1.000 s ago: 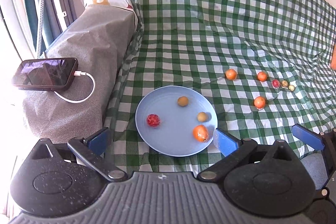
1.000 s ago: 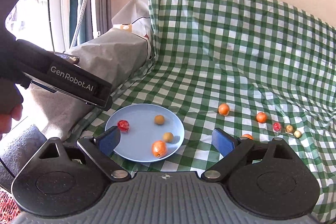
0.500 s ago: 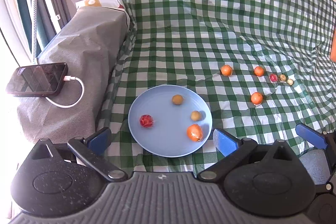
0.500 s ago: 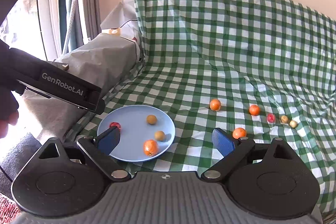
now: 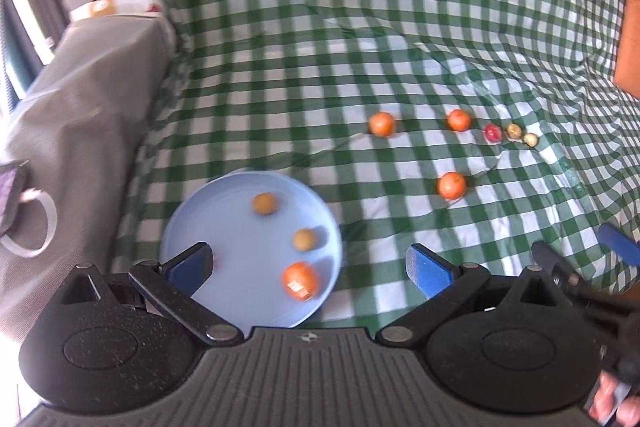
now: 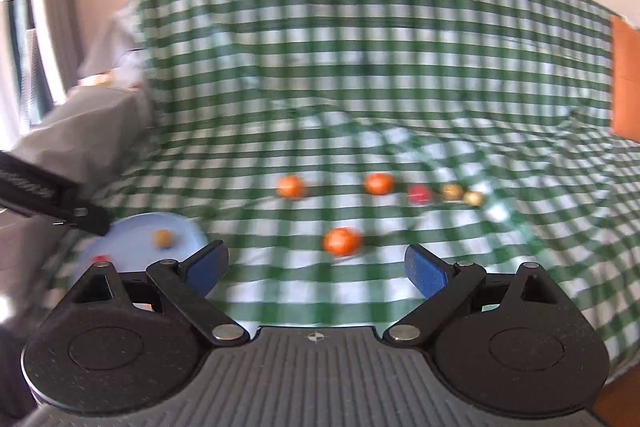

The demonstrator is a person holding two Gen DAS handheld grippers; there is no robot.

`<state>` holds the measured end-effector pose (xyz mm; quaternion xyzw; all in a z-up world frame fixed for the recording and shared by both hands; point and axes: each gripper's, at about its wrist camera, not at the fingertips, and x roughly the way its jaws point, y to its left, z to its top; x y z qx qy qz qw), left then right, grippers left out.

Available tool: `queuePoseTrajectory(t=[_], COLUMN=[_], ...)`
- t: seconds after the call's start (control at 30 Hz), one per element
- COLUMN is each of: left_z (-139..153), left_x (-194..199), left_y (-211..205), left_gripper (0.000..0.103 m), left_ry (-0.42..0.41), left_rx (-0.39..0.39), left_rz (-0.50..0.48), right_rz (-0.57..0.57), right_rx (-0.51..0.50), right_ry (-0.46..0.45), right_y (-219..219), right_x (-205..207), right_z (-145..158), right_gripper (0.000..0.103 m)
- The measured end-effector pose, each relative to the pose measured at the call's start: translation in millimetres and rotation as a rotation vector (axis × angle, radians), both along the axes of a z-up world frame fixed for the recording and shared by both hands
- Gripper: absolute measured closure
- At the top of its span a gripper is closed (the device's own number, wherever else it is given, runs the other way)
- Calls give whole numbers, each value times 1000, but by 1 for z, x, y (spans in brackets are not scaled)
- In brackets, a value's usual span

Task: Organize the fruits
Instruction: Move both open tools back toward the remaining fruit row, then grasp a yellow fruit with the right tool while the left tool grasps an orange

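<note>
Nearest the left gripper [image 5: 308, 267], whose jaws are spread wide and empty, a round blue plate [image 5: 224, 223] with four small fruits is seen. Between the right gripper's [image 6: 316, 269] wide, empty jaws, an orange fruit [image 6: 342, 241] is framed on the checked cloth [image 6: 360, 87]. Beyond, five round fruits [image 6: 378, 183] are lined left to right; no long axis can be told.
</note>
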<state>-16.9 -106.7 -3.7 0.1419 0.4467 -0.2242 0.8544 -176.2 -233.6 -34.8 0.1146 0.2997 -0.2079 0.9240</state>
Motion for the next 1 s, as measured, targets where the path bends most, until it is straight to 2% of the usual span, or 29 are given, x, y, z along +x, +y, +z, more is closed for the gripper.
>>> queuePoseTrajectory(t=[0.2,0.33,0.47,0.6,0.67,0.8,0.9,0.97,1.0], left_z=[-28,-56,-87,-120,-135,-158,-168,-171,-170], left_x=[17,33,49,65,73,84,83,79,77], left_y=[-67,-114,-158,-192,-202,-215,-219,-219,-218], left_gripper=[0,0,0,0,0,0,1,9,19], left_ry=[36,64,80,87,96,129,134,111,108], left_rx=[7,18,34,66,82,107,124,131,121], left_rz=[-87,-125,-161,-186,-194,-205,-235,-252,-267], right_rz=[-142,-175,-193,-223,-234,-230,-196,-193,-195], right_rx=[-37,-49,-13,24,55,59,-36,-55,-49], right_ry=[34,62,87,137,160,179,172,163,153], right_y=[-85,-143,-200,-252,-272,-293,-284,-282,-283], right_x=[16,39,71,102,115,131,136,135,134], right_z=[-30,-58,-91,-130,-148,-176,-185,-188,-188], right_gripper=[8,13,26,47,51,51,51,51,51])
